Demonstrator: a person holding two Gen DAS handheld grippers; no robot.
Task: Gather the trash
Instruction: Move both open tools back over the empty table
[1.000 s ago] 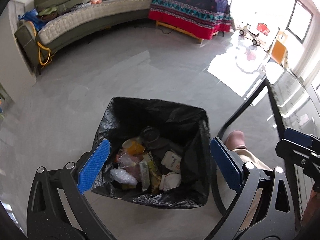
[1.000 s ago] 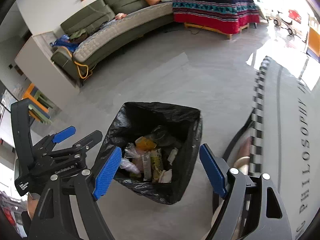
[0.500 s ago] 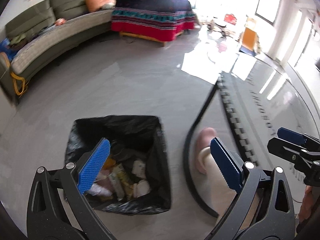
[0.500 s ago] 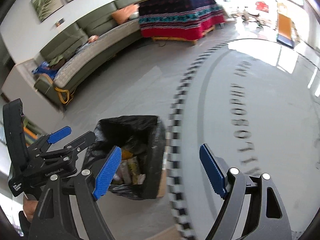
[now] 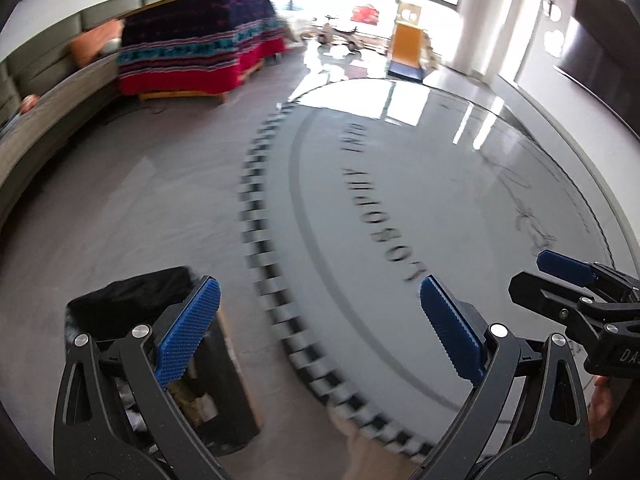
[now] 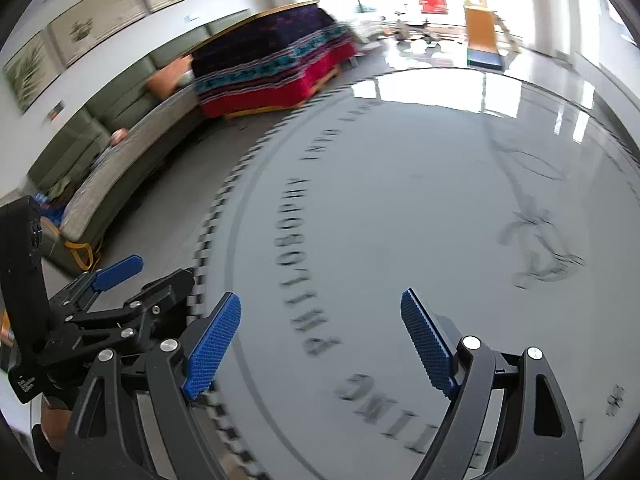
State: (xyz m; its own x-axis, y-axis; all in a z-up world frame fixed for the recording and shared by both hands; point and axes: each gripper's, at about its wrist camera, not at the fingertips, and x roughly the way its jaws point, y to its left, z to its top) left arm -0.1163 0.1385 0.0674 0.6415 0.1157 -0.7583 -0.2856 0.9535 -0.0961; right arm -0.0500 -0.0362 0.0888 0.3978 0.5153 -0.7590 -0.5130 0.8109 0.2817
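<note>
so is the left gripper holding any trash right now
No, the left gripper has its jaws wide apart with nothing between them, above the round table.

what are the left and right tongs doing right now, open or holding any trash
Left tongs: open, holding nothing, above the edge of the round table.
Right tongs: open, holding nothing, over the table top.

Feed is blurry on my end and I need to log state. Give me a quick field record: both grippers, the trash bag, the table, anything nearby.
left gripper: open, holding nothing
right gripper: open, holding nothing, over the table
trash bag: black, open, on the floor beside the table; seen only in the left wrist view
round table: glossy grey, printed lettering, checkered edge; no trash visible on it
background: green sofa, patterned blanket
image quality: motion blur in both views
</note>
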